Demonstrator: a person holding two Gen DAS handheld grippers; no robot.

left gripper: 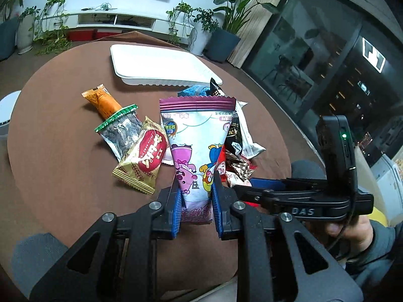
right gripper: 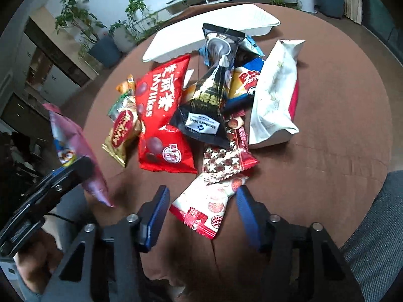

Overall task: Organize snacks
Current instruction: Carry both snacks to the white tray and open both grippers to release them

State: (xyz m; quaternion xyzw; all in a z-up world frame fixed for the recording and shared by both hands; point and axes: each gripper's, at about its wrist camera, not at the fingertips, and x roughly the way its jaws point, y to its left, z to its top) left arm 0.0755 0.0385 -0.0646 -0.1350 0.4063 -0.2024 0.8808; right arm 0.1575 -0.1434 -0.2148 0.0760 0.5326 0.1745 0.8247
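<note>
From my right wrist view the snack pile (right gripper: 201, 105) sits mid-tabletop (right gripper: 340, 125), with the tray (right gripper: 176, 42) behind it at twelve o'clock. The Mylikes bag (right gripper: 161, 118) lies at nine o'clock of the Member's Mark pouch (right gripper: 206, 110), the big crumpled bag (right gripper: 274, 93) at three. The lantern-print packet (right gripper: 209, 201) lies nearest, at six, between my right claw (right gripper: 201, 211) fingers. Off at eight o'clock, my left claw (left gripper: 195, 201) holds the cartoon pouch (left gripper: 194, 148) up above the tabletop.

Each camera sits on a gripper, looking down close at the brown table (left gripper: 63, 176). Both see the white tray (left gripper: 156, 63) and the gold snack (left gripper: 143, 158).
</note>
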